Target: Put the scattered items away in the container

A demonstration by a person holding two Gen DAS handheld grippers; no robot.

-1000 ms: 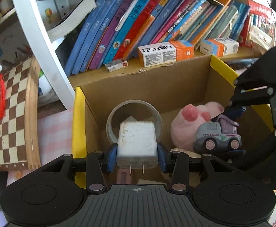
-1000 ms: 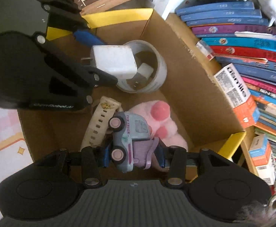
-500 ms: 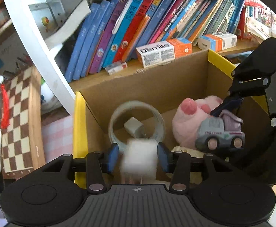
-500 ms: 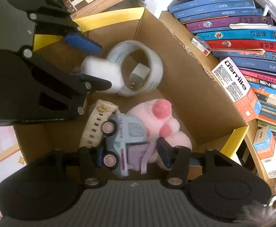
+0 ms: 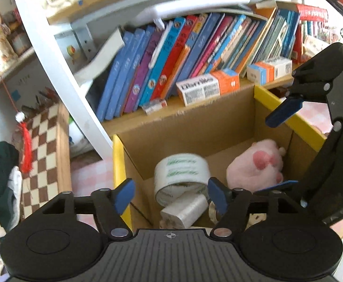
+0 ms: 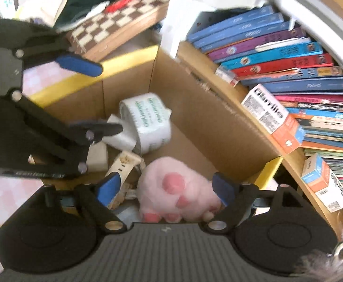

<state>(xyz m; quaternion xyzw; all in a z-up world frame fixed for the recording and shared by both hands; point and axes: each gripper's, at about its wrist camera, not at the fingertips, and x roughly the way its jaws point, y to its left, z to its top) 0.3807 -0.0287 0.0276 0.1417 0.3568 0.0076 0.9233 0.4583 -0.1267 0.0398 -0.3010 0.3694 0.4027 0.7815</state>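
both the left gripper (image 5: 169, 196) and right gripper (image 6: 164, 189) hang spread and empty over the cardboard box (image 6: 218, 127); tape roll (image 6: 148, 122), charger (image 5: 183, 210) and pink plush (image 6: 178, 195) lie inside.

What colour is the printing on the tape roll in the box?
Green lettering on a white roll of tape; the right wrist view shows it best.

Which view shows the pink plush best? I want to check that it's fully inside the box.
The right wrist view: the pink plush lies whole between the open tongs. In the left wrist view the pink plush is partly hidden behind the right gripper.
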